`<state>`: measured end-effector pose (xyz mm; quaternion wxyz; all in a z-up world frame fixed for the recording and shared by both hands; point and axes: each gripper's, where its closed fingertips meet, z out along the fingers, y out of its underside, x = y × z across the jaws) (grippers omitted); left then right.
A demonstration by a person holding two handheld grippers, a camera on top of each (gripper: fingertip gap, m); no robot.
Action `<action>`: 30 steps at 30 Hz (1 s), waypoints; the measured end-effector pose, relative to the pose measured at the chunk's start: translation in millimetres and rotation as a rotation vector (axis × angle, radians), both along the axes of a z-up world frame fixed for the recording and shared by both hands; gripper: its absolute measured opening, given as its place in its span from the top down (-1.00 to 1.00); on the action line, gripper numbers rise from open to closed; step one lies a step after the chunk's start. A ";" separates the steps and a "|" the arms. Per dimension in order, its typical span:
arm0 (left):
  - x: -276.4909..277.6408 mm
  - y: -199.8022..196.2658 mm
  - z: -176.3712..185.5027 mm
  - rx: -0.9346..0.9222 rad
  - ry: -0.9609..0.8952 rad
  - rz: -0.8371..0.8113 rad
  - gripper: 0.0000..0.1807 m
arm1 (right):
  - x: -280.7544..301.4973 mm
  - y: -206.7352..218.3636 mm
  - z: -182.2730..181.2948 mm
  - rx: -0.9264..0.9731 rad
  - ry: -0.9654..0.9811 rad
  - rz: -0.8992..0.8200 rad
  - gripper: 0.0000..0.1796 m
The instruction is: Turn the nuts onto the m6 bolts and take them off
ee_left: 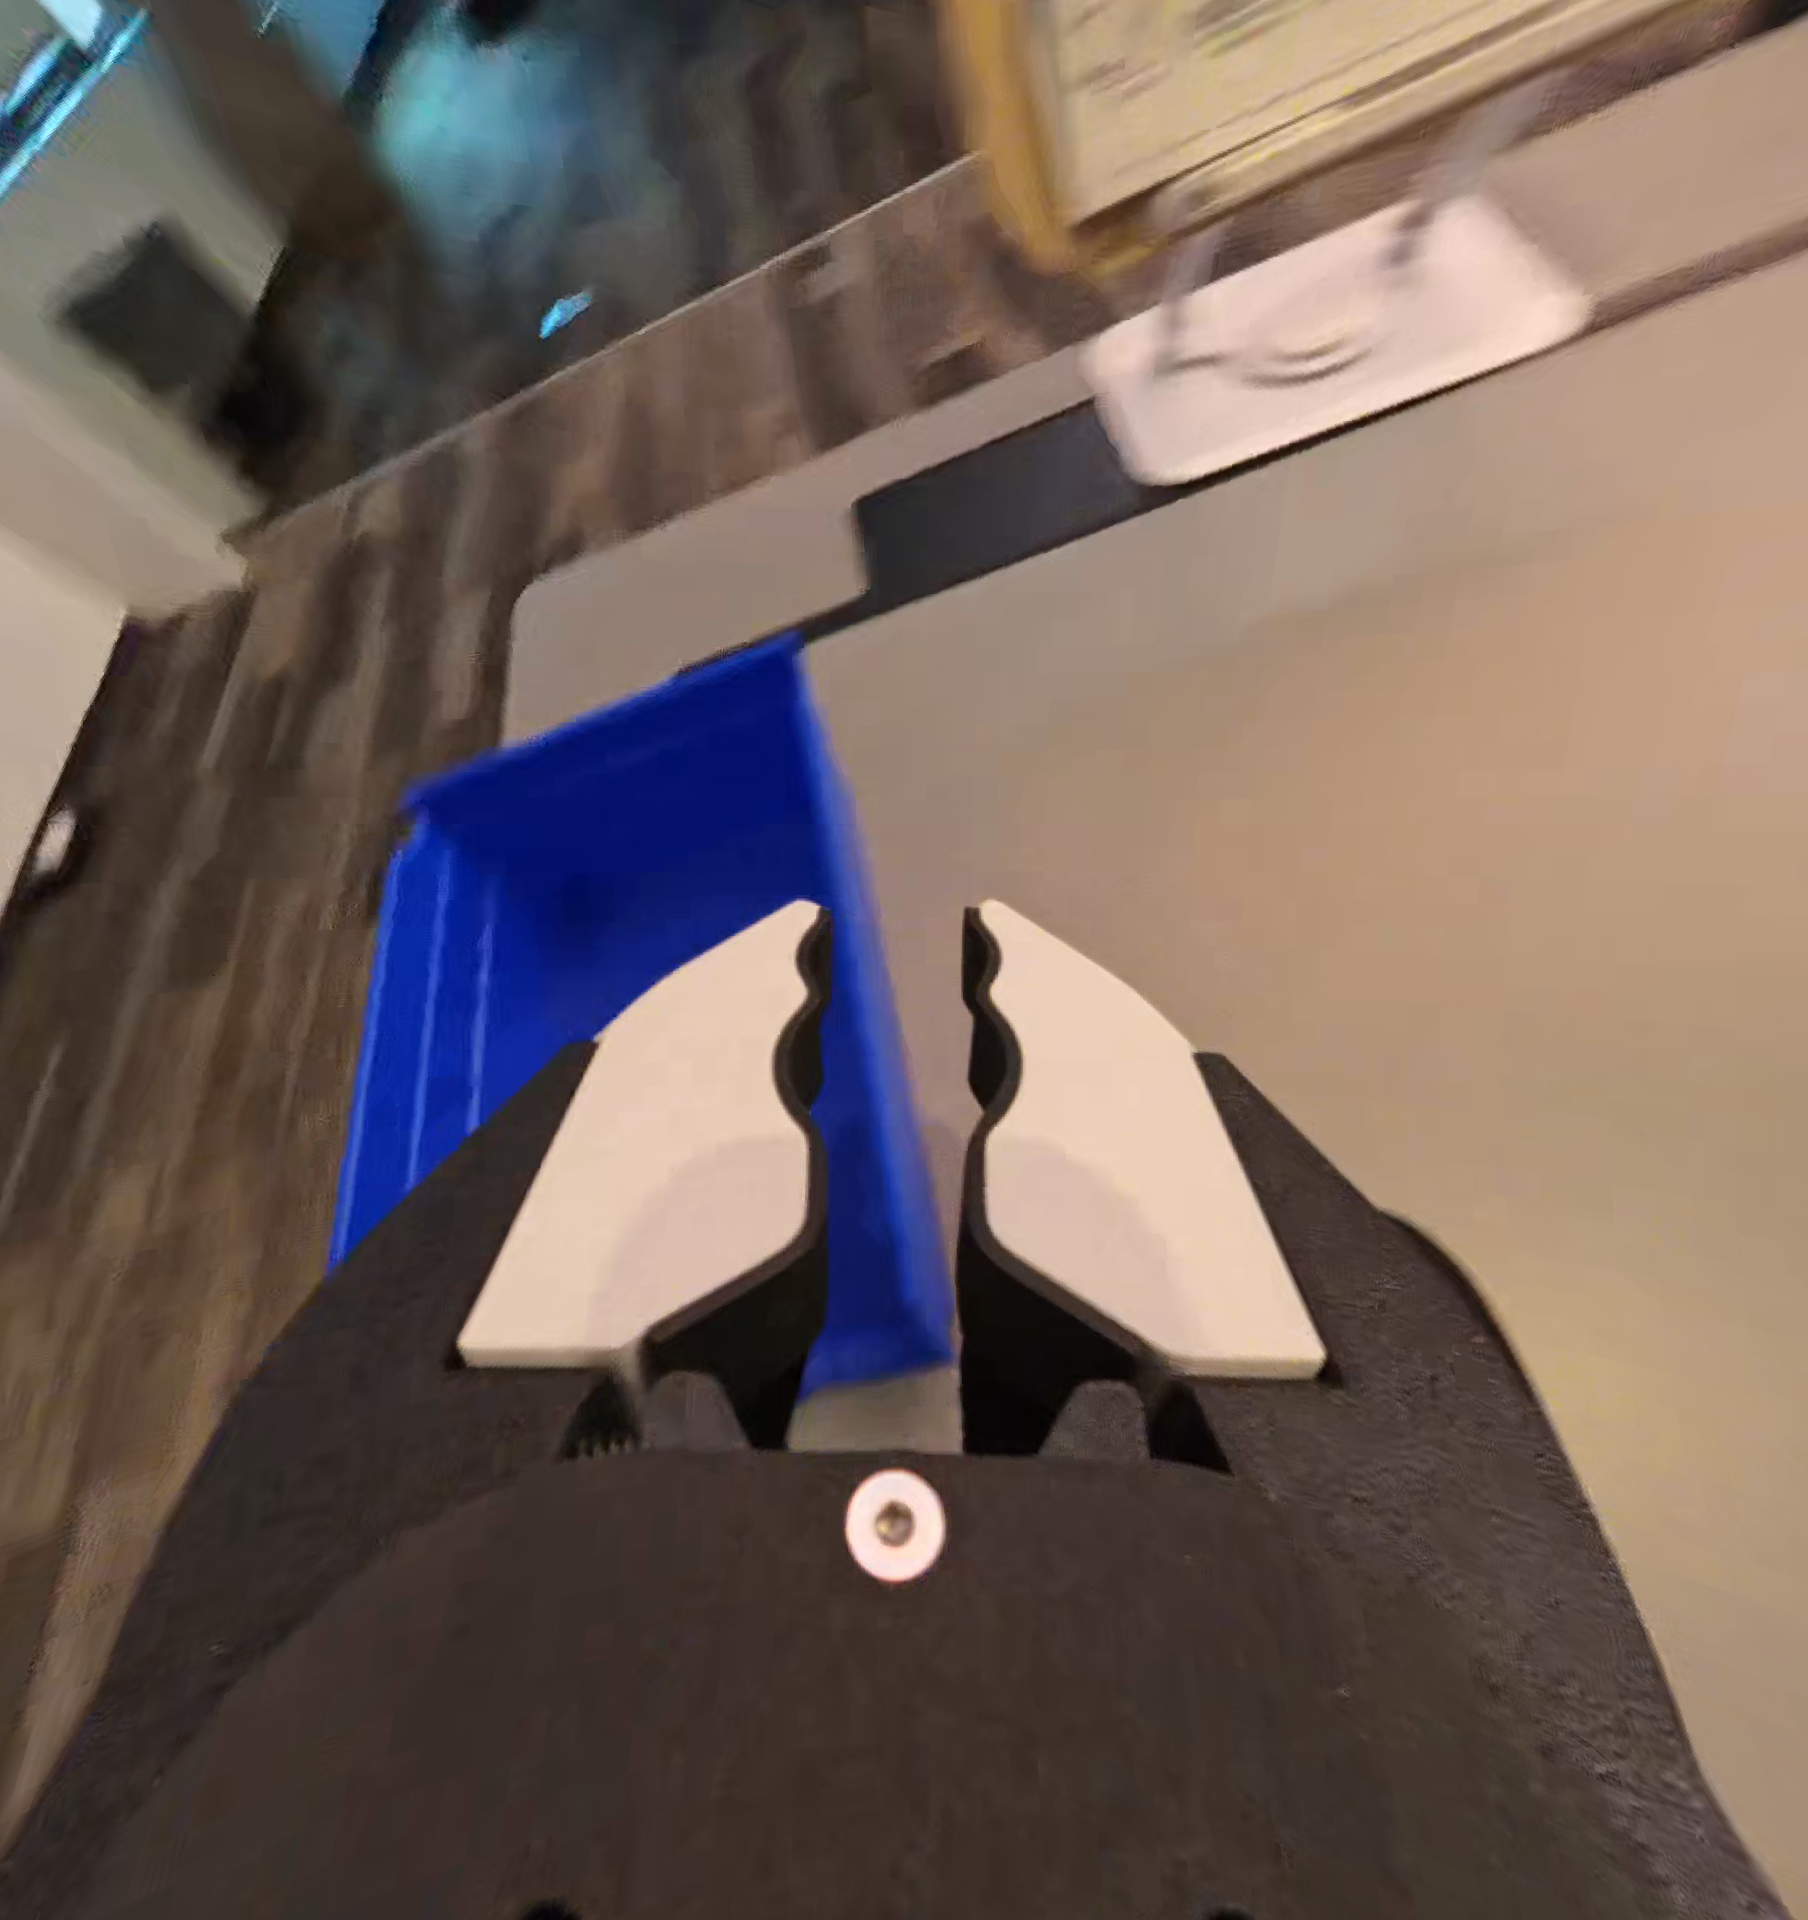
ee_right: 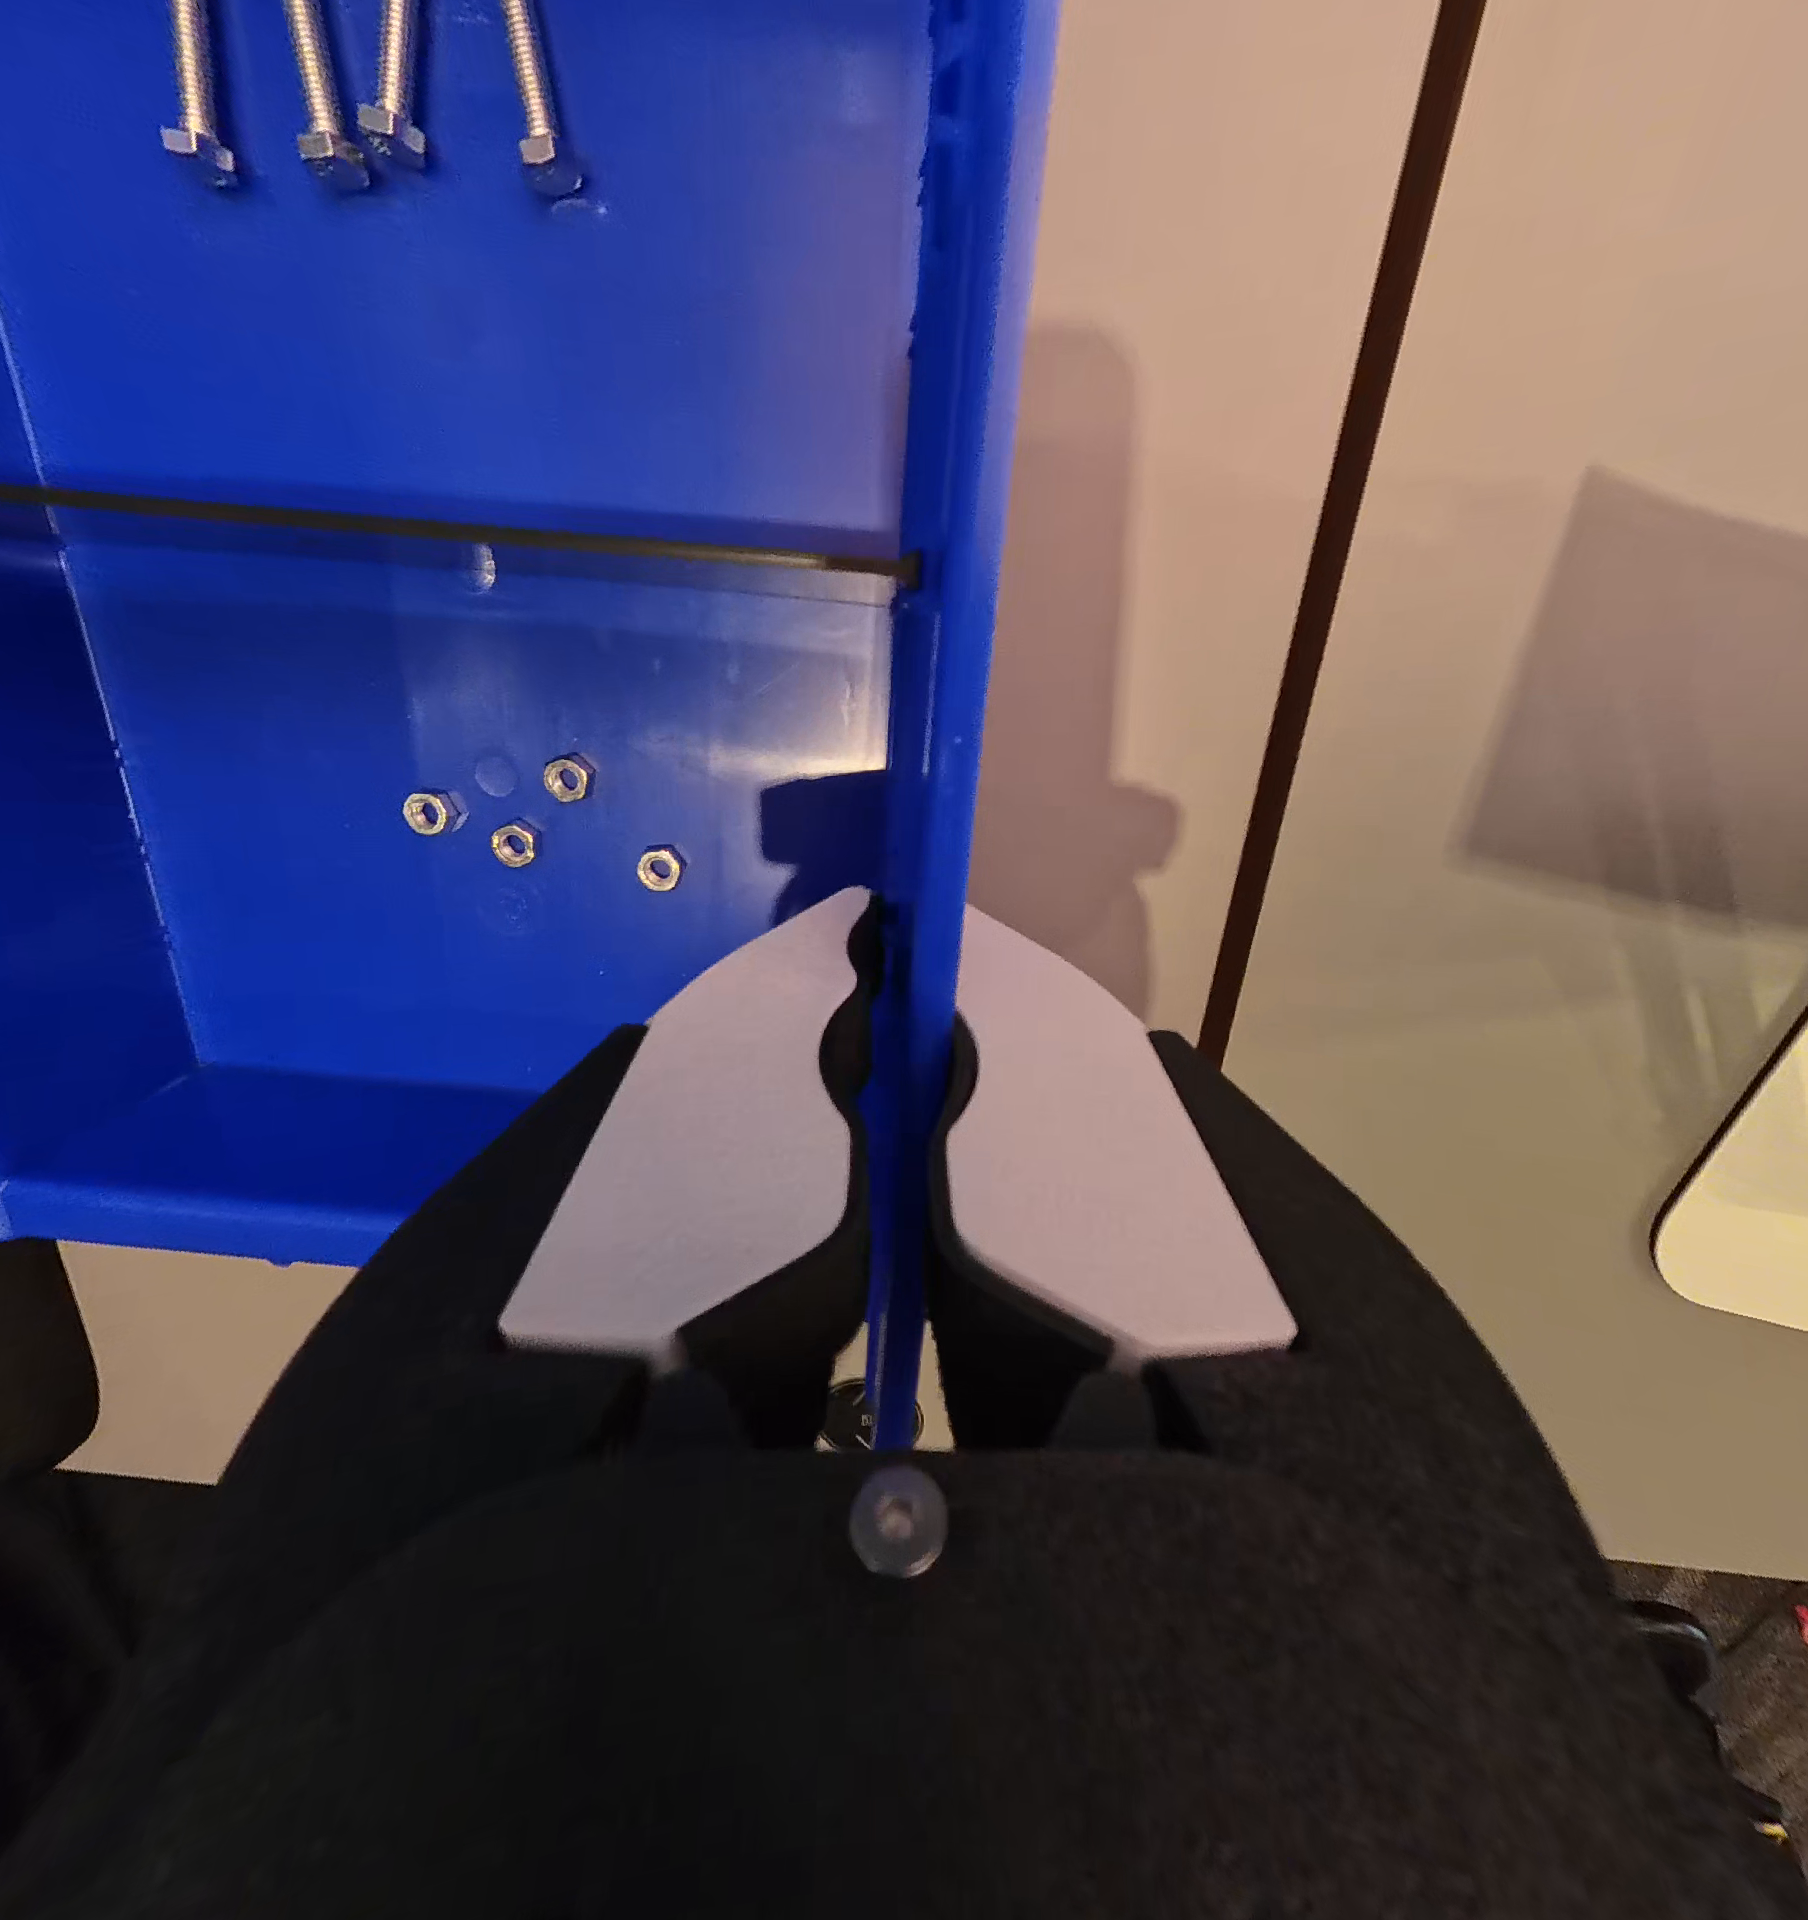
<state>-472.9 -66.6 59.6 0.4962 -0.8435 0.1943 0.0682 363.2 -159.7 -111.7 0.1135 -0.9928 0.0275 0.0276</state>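
Your right gripper (ee_right: 905, 940) clamps blue bin (ee_right: 464, 364) side wall. Nuts (ee_right: 515, 844) lie just left of its tips, near compartment. Bolts (ee_right: 360, 94) beyond divider, shafts pointing away. Your left gripper (ee_left: 898, 914) parted, empty, farther off.

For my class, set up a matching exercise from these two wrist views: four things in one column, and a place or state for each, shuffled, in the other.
Column one:
1. four small silver hex nuts
2. long silver bolts
3. right gripper
4. left gripper

Column two:
A. open, holding nothing
B. shut on the right side wall of the blue plastic bin
C. in the bin's far compartment, beyond the black divider
D. loose on the floor of the bin's near compartment

Pairs: 1-D, 2-C, 3-B, 4-A
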 end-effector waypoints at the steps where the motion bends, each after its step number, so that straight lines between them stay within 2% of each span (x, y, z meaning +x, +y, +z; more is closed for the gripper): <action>1: -21.4 -5.1 -9.3 -0.026 -0.048 0.056 0.71 | 0.1 0.2 0.1 0.002 0.000 -0.005 0.95; 5: -41.9 -15.3 -69.8 -0.174 -0.264 0.095 0.62 | -0.2 -0.1 0.1 0.005 0.007 -0.022 0.95; 9: -42.8 -8.1 -121.4 -0.263 -0.223 0.141 0.60 | -0.2 0.1 0.1 0.012 0.007 -0.039 0.95; 10: -44.6 -2.6 -128.1 -0.262 -0.194 0.155 0.65 | -0.3 0.0 0.0 0.014 0.007 -0.042 0.95; 11: -44.9 3.5 -132.9 -0.260 -0.175 0.158 0.87 | -0.5 -0.2 0.1 0.015 0.007 -0.044 0.95; 13: -43.0 16.1 -134.1 -0.245 -0.171 0.161 0.93 | -1.2 -0.8 0.2 0.017 0.008 -0.044 0.95; 16: -45.4 32.6 -134.2 -0.243 -0.054 0.185 0.96 | -2.7 -1.7 0.3 0.016 0.009 -0.039 0.95; 20: -25.5 46.7 -134.5 -0.258 -0.044 0.187 0.96 | -3.1 -2.2 0.3 0.020 0.012 -0.040 0.95; 30: 65.9 46.1 -135.4 -0.251 0.022 0.217 0.94 | -5.0 -4.2 0.5 0.005 0.021 -0.042 0.95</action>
